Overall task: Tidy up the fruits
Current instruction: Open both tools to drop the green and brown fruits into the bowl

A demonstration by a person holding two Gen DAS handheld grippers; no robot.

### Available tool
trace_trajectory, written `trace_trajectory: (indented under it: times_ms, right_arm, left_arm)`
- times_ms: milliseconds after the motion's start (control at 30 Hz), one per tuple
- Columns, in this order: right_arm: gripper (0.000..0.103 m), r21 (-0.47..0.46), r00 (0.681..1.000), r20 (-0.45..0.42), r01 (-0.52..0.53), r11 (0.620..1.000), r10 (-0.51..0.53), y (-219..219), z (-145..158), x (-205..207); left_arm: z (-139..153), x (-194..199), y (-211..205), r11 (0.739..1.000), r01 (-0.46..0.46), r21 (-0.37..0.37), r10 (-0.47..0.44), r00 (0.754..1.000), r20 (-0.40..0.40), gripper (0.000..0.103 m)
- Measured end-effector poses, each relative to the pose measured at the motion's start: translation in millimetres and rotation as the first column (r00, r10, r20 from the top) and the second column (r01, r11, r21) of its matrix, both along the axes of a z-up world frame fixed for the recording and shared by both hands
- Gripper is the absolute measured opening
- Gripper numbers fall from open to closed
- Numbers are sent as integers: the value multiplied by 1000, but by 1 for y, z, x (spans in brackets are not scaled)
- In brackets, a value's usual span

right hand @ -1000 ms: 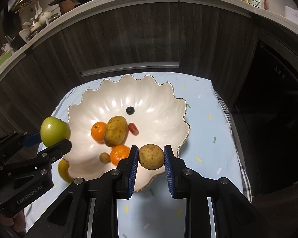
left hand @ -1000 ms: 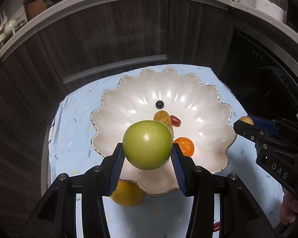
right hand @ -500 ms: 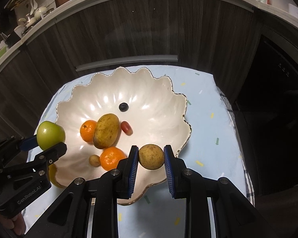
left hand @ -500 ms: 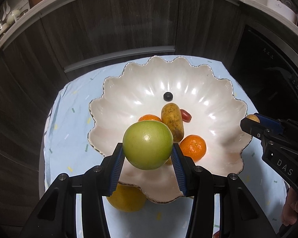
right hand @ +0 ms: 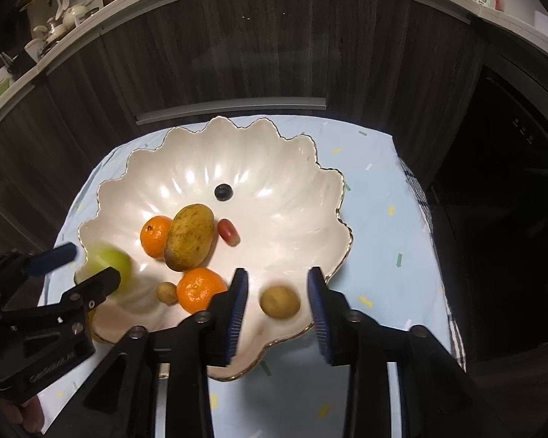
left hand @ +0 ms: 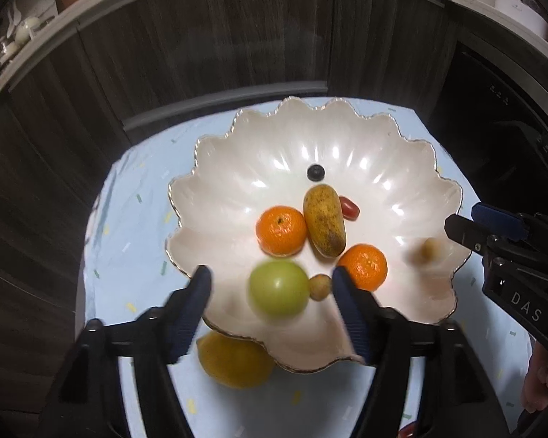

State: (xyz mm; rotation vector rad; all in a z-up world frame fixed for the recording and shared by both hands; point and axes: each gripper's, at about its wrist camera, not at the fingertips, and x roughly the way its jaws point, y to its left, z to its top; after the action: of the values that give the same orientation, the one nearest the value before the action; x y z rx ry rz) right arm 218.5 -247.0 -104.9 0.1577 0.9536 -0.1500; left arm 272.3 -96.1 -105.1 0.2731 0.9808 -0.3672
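A white scalloped bowl (left hand: pixel 402 153) (right hand: pixel 292 189) holds two oranges (left hand: pixel 281 231) (right hand: pixel 201 289), a mango (left hand: pixel 324 221) (right hand: pixel 190 237), a red grape tomato (left hand: pixel 349 207) (right hand: pixel 229 231), a blueberry (left hand: pixel 315 172) (right hand: pixel 223 191) and a small brown fruit (left hand: pixel 318 286) (right hand: pixel 167 292). My left gripper (left hand: pixel 272 294) is opening; the blurred green apple (left hand: pixel 278 292) (right hand: pixel 107 262) lies free between its jaws, over the bowl's near side. My right gripper (right hand: pixel 277 303) is opening too, and the round brown fruit (right hand: pixel 279 302) (left hand: pixel 425 250) sits loose between its pads above the bowl's near rim.
A yellow lemon (left hand: pixel 235 363) lies on the pale blue cloth (right hand: pixel 376 241) just outside the bowl's near edge. Dark wood cabinets (left hand: pixel 237 43) rise behind the table, with a cluttered counter above. A dark appliance (right hand: pixel 511 219) stands at the right.
Both grippers have spread their jaws. The green apple and the round brown fruit left the pads and dropped toward the bowl, both blurred. The bowl sits closer under both cameras.
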Motion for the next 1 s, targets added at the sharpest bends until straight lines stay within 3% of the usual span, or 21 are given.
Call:
trace_trajectory:
  times_ms: [233,467,1000]
  right_arm:
    - [60,-14,1000,11,26,1000,-26,-3,6,-3]
    - [63,-30,999,23,31,999,-30,0,12,-7]
    - [63,-32,998,54,37,999,-35,10,28,-28]
  left_arm:
    - [6,-1,1,1000,-4,6,3,1000,18,72]
    - [13,-5,4,1000,-21,4,21,999,38,81]
    - [32,-25,15,1000,-27,-7,28,997,77,81]
